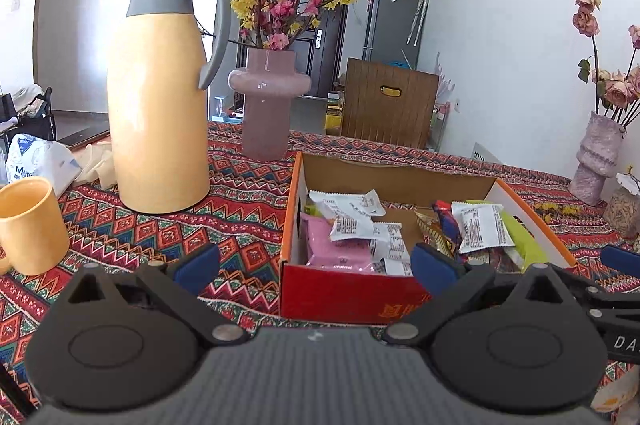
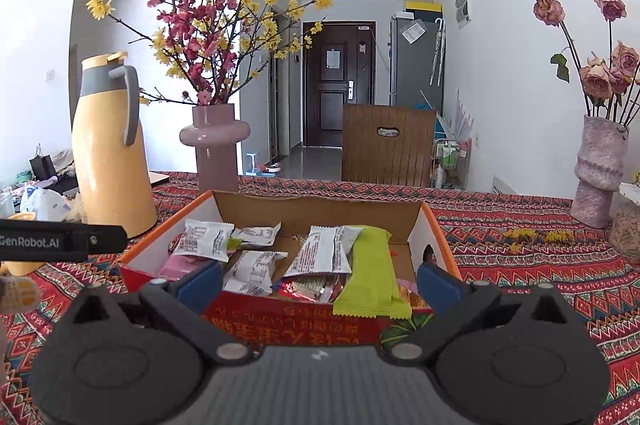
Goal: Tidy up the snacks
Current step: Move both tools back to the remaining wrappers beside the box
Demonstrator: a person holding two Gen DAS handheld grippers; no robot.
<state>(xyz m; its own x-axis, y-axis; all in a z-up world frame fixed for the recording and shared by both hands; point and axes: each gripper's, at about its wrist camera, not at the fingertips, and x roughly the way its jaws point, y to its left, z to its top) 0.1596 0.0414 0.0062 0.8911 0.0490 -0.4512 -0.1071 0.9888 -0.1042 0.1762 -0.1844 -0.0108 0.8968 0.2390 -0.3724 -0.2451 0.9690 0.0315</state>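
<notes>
Both grippers are spread wide and hold nothing. The left gripper [image 1: 314, 263] sits low at the box's [image 1: 348, 293] near left corner, its left finger [image 1: 198, 267] over bare cloth [image 1: 240, 185], its right finger [image 1: 432, 267] in front of the box's near wall. The right gripper [image 2: 319, 283] faces the box [image 2: 280, 321] squarely, one blue finger near each near corner, both outside the wall.

The snacks lie loose inside the box: white packets [image 2: 208, 239], a pink pack [image 1: 340, 251] at the left, red wrappers, and a green pack [image 2: 370, 271] that hangs out over the near rim. A bare patch of cardboard floor shows at the middle back.

Left of the box, open cloth runs to the jug [image 1: 160, 97] and the cup [image 1: 30, 225] near the table's left side. Just behind the box's far left corner stands the vase [image 2: 214, 145] with blossom branches. To the right, the cloth [image 2: 520, 265] is open up to a second vase [image 2: 598, 169] with roses. Past the far table edge stands a chair [image 2: 388, 145].
</notes>
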